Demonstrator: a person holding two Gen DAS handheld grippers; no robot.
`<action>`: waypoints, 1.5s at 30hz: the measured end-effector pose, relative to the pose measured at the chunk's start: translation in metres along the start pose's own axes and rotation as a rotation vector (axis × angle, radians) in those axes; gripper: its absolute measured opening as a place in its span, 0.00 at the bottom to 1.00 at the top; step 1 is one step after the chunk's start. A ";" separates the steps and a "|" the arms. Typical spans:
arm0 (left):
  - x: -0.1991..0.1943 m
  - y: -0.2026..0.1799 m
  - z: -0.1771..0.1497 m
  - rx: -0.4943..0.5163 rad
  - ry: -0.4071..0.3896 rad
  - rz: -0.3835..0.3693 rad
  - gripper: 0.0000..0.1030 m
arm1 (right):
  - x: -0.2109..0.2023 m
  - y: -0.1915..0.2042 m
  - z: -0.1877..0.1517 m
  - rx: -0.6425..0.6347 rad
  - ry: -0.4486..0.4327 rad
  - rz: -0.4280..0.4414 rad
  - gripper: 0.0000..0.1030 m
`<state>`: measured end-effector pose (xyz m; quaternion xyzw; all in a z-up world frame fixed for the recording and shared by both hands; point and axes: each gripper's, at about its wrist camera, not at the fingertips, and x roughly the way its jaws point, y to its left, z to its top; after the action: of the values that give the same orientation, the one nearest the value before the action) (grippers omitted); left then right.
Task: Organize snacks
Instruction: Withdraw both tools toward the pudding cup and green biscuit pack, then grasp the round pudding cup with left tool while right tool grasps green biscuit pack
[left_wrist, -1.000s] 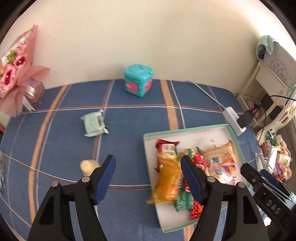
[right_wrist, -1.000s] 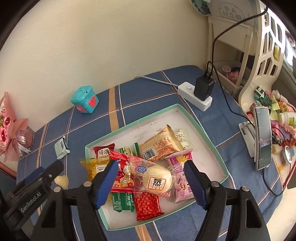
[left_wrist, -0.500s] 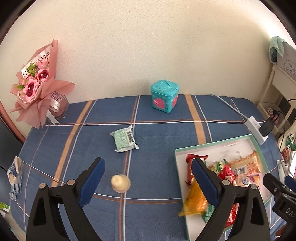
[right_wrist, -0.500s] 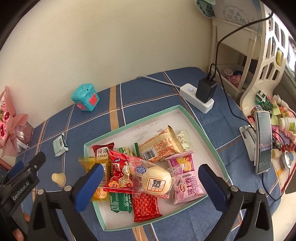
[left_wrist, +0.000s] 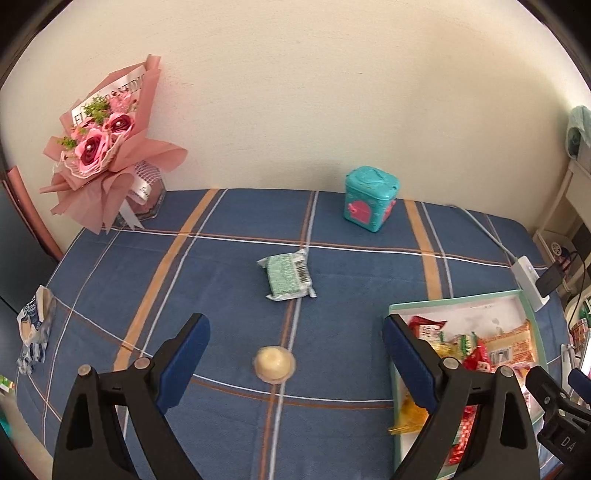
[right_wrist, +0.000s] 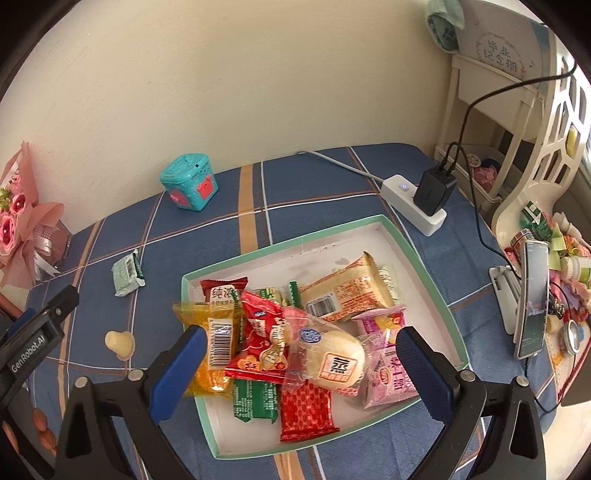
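Left gripper (left_wrist: 295, 354), released and empty, lines up on the jelly (left_wrist: 274, 364); next, descend, clench, carry to tray (left_wrist: 532, 306).

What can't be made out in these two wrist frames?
- Left wrist: near half of the snack tray is covered by the left gripper finger and cut by the frame edge.
- Left wrist: the pale round jelly cup is motion-blurred; no label shows.
- Right wrist: the yellow packet is partly behind the right gripper finger.
- Right wrist: the green wafer packet has print too small to read.
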<state>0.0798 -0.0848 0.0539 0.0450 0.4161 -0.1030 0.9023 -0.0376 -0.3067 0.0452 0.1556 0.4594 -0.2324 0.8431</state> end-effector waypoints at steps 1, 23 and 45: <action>0.002 0.008 0.000 -0.005 0.005 0.015 0.92 | 0.000 0.004 -0.001 -0.007 0.001 0.004 1.00; 0.082 0.095 -0.031 -0.259 0.269 -0.034 0.92 | 0.053 0.116 -0.026 -0.213 0.082 0.112 1.00; 0.147 0.043 -0.041 -0.170 0.404 -0.131 0.87 | 0.095 0.100 -0.013 -0.152 0.113 0.053 1.00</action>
<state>0.1516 -0.0576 -0.0847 -0.0387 0.5974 -0.1149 0.7927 0.0512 -0.2401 -0.0373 0.1159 0.5183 -0.1653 0.8310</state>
